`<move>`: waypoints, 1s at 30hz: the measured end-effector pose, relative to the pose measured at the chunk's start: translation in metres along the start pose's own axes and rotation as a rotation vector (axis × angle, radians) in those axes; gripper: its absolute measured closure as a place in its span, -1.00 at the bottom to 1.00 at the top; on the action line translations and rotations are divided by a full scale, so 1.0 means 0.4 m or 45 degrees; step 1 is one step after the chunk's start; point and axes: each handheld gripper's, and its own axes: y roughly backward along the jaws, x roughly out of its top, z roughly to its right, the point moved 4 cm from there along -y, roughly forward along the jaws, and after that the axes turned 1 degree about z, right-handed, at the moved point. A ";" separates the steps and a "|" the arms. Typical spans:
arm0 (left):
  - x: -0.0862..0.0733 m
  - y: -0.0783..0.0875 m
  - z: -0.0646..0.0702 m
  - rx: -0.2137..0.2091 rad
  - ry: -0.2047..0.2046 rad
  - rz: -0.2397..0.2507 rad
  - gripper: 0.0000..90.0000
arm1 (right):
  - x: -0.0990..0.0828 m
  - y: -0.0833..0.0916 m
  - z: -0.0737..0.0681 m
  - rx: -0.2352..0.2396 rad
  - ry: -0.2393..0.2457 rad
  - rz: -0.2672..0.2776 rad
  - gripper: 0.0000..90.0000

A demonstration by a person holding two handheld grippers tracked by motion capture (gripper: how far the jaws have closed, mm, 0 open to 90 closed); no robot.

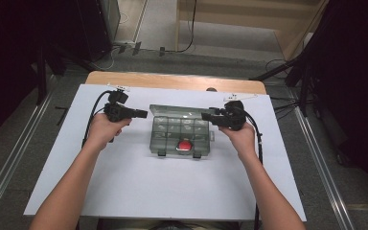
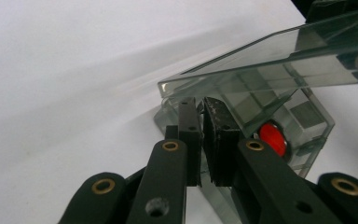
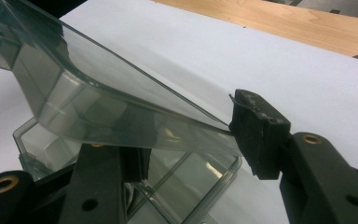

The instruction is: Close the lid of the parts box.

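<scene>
My left gripper [image 2: 200,140] pinches the clear plastic compartment box's [image 1: 159,139] wall; my right gripper [image 3: 191,144], jaws apart, props its hinged transparent lid [image 3: 102,98]; red round object [image 2: 271,139] inside.

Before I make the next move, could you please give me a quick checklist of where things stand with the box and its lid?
1. Left gripper steadies the box: ok, jaws closed on its side wall.
2. Lid lifted off the base: ok, tilted up, partly open.
3. Right gripper has a firm hold on the lid: cannot tell; the lid's edge touches one pad and the other jaw sits beneath it.
4. Red piece in its compartment: ok, front row.
5. Box well inside the white sheet: ok.
</scene>
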 end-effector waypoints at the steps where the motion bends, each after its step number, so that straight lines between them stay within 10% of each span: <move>1: 0.002 0.000 0.001 0.000 -0.005 0.001 0.98 | -0.001 0.000 -0.001 -0.001 0.002 0.002 0.13; 30: 0.060 -0.024 0.041 -0.021 -0.073 0.014 0.99 | -0.026 0.010 -0.005 0.004 0.021 0.004 -0.04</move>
